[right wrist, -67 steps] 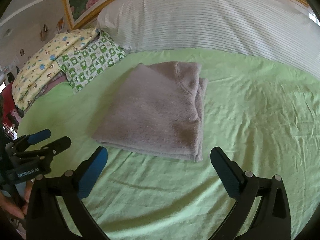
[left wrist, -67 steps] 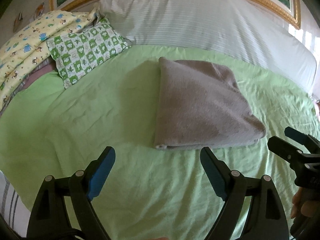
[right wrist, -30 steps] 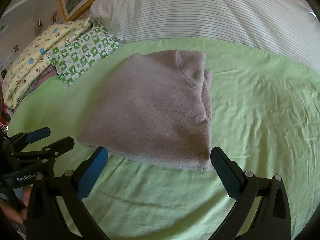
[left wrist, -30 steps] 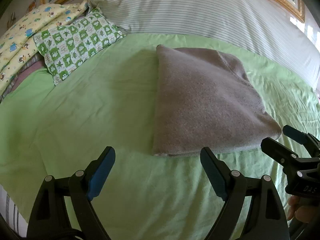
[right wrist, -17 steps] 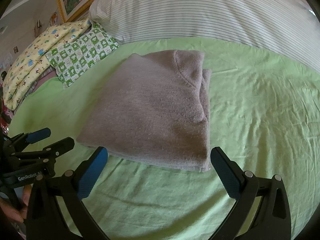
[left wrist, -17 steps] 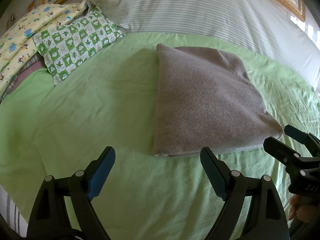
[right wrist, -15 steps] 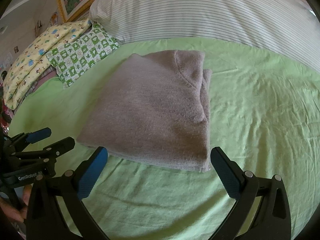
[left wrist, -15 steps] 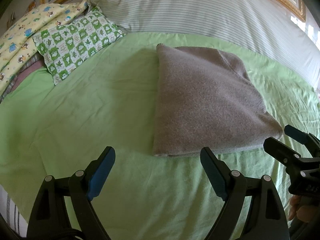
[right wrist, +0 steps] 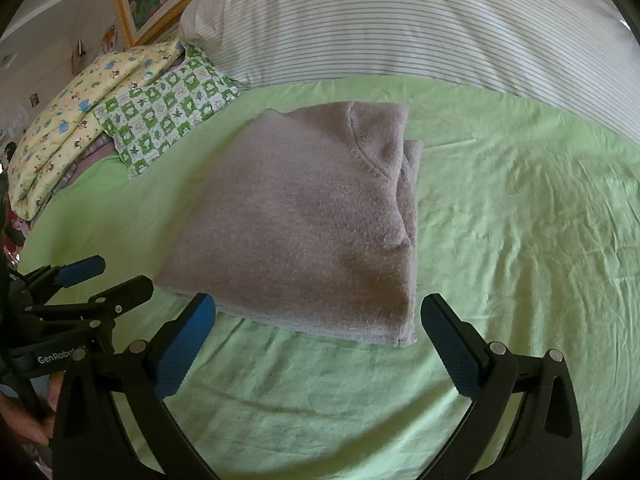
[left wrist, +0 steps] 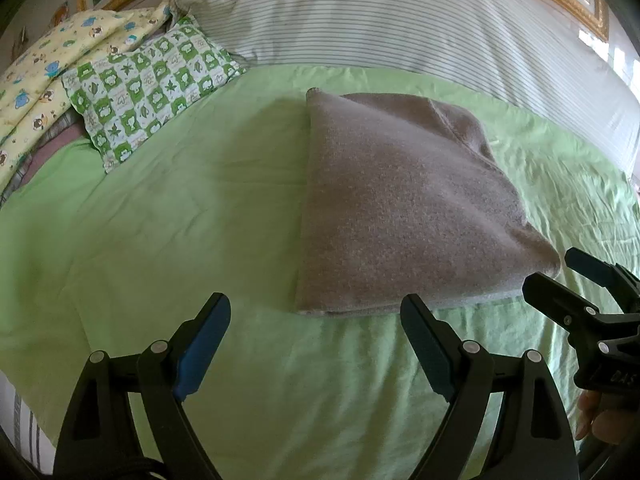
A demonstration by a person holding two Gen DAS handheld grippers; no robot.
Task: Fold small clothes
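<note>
I have the grey sweater (left wrist: pixel 404 216) in front of me, lying flat on the green sheet (left wrist: pixel 160 240) and folded into a compact rectangle. Its collar end points toward the striped pillow (left wrist: pixel 400 16) and its near hem faces me. That squared-off shape tells me the fold is largely done, though I judge that only from how it lies.

The green checked pillow (left wrist: pixel 148 88) sits well away from the sweater's left edge, with the yellow print quilt (left wrist: pixel 48 64) beyond it. Nothing else is near the sweater.

My left gripper (left wrist: pixel 316 344) hovers just short of the sweater's near hem, toward its left corner. Its blue pads (left wrist: pixel 202 344) are spread wide with nothing between them and nothing touching. I hold it low and level with the hem, so it is placed to slide in under that edge.

My right gripper (right wrist: pixel 318 340) mirrors it at the sweater's near right corner, jaws wide apart, empty, clear of the cloth. In the right wrist view the sweater's stacked layers show along its right side, so that edge looks thick. A pinch there would need to catch every layer, I reckon.
</note>
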